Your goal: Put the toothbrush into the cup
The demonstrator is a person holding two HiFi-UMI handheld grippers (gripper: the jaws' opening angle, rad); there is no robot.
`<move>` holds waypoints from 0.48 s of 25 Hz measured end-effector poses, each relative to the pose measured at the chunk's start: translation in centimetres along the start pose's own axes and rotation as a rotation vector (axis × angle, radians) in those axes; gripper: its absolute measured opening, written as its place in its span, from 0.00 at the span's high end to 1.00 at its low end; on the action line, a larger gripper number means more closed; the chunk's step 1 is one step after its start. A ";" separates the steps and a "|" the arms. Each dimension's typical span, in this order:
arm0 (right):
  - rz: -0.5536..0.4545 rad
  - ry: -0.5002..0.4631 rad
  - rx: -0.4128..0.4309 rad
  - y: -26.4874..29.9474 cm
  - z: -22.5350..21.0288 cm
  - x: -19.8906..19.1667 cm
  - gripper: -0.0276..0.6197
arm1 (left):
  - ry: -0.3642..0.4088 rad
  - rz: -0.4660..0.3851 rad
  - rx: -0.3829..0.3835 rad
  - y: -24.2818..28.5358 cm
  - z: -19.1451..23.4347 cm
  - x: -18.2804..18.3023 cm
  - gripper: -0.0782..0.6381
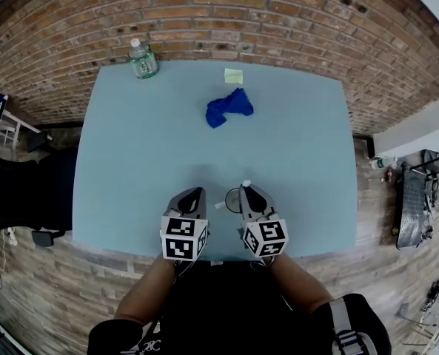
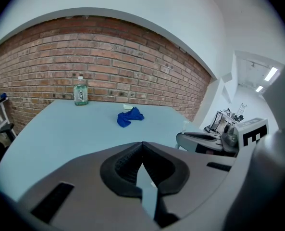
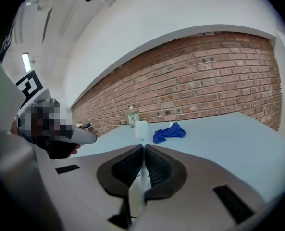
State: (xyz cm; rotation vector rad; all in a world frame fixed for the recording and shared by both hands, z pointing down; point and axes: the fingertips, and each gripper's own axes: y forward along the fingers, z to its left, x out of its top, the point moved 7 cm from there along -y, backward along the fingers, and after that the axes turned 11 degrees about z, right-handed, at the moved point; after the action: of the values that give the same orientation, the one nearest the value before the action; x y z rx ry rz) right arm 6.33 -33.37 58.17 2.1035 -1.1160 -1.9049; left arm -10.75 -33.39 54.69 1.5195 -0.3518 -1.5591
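The right gripper [image 3: 143,148] is clamped on the toothbrush [image 3: 140,128], bristle head upright above the jaws. The left gripper [image 2: 142,146] is closed and empty, beside what looks like the cup [image 1: 233,200] on the table [image 1: 130,161]

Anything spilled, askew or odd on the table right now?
Nothing spilled. Only the blue cloth lies crumpled toward the far edge; the bottle stands upright, and the toothbrush sits straight in the right gripper.
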 end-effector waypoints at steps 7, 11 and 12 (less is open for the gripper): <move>0.073 -0.008 -0.044 0.4 0.5 -1.0 0.92 | 0.032 -0.004 -0.038 0.1 -1.0 0.3 0.88; 0.112 -0.018 -0.058 0.6 0.4 -1.2 0.92 | 0.044 -0.005 -0.043 0.1 -1.1 0.5 0.88; 0.114 -0.021 -0.061 0.5 0.3 -1.1 0.92 | 0.046 -0.006 -0.042 0.1 -1.1 0.6 0.88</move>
State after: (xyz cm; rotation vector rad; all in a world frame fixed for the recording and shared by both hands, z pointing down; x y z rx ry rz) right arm 5.82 -32.98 59.33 1.9486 -1.1401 -1.8885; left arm -9.61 -33.45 54.15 1.5226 -0.2862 -1.5246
